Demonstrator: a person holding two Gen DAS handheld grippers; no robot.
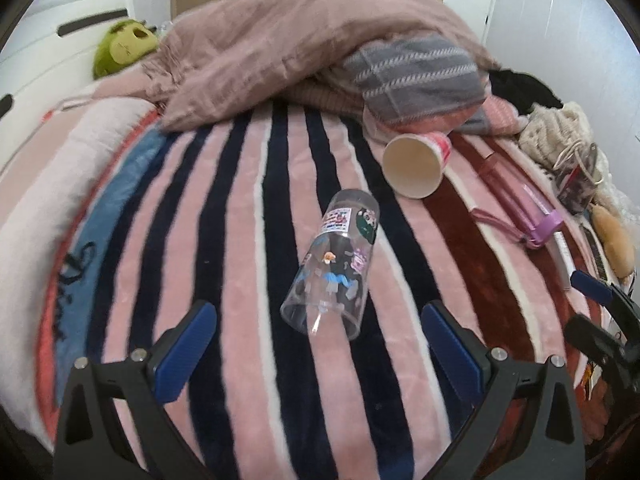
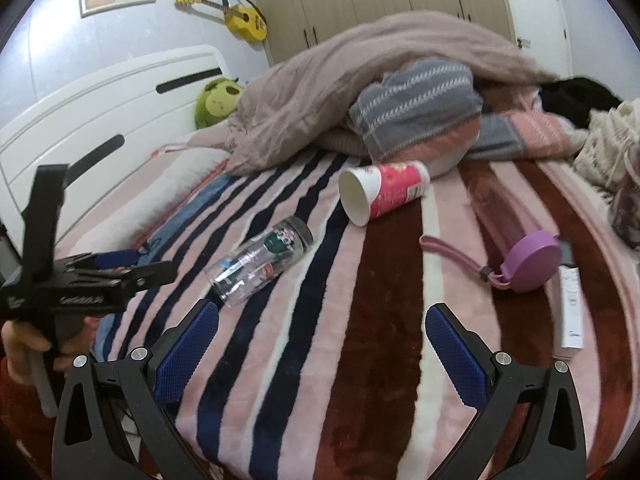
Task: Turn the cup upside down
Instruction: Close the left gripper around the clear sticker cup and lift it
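Observation:
A clear plastic cup (image 1: 334,268) with stickers lies on its side on the striped blanket, its open mouth toward my left gripper (image 1: 320,344). That gripper is open and empty, just short of the cup's mouth. The cup also shows in the right wrist view (image 2: 260,264). A red and white paper cup (image 1: 416,164) lies on its side further back, mouth facing me; it also shows in the right wrist view (image 2: 380,192). My right gripper (image 2: 322,352) is open and empty above the blanket, apart from both cups. The left gripper shows at the left of the right wrist view (image 2: 116,268).
A purple-lidded bottle (image 2: 520,248) with a strap lies right of the paper cup. A white box (image 2: 570,312) lies beside it. A heaped pink duvet (image 1: 280,48) and grey striped pillow (image 1: 416,72) fill the back. Clothes (image 1: 560,136) pile at the right edge.

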